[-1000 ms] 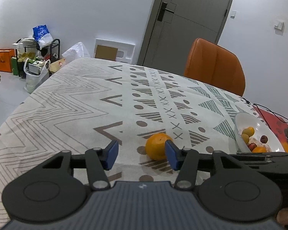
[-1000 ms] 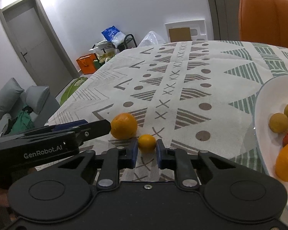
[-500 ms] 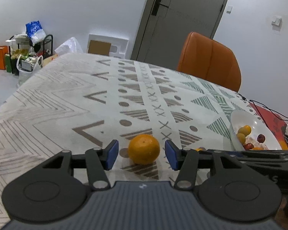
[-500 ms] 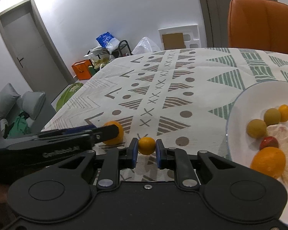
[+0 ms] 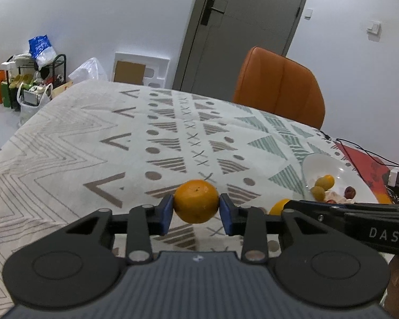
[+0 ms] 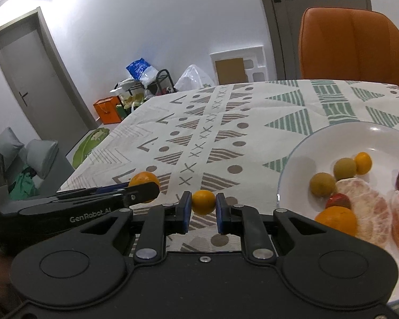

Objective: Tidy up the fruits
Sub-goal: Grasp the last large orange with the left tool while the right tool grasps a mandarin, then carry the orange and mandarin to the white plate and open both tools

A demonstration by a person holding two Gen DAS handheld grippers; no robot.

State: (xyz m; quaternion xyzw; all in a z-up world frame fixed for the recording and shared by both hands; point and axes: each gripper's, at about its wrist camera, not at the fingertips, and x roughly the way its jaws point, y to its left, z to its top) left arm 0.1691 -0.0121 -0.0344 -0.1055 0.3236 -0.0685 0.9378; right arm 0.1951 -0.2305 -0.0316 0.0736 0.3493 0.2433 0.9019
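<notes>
While left claw [image 5: 196,210] clamps a dimpled orange [image 5: 196,201], right claw [image 6: 203,210] pinches a small kumquat [image 6: 203,202].

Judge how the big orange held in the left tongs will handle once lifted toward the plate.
The orange is round, so likely to roll if released on the cloth. Only the pads at its widest sides touch it; it might slip. Probably firm.

Left tongs [image 5: 196,210]: were wide apart with the mandarin [image 5: 196,201] off to the right; then centred on it; now closed, blue pads touching both its sides.
Right tongs [image 6: 203,208]: small orange fruit [image 6: 203,202] carried rightward, nearer the white plate [image 6: 300,154]; more of the plate in view.
</notes>
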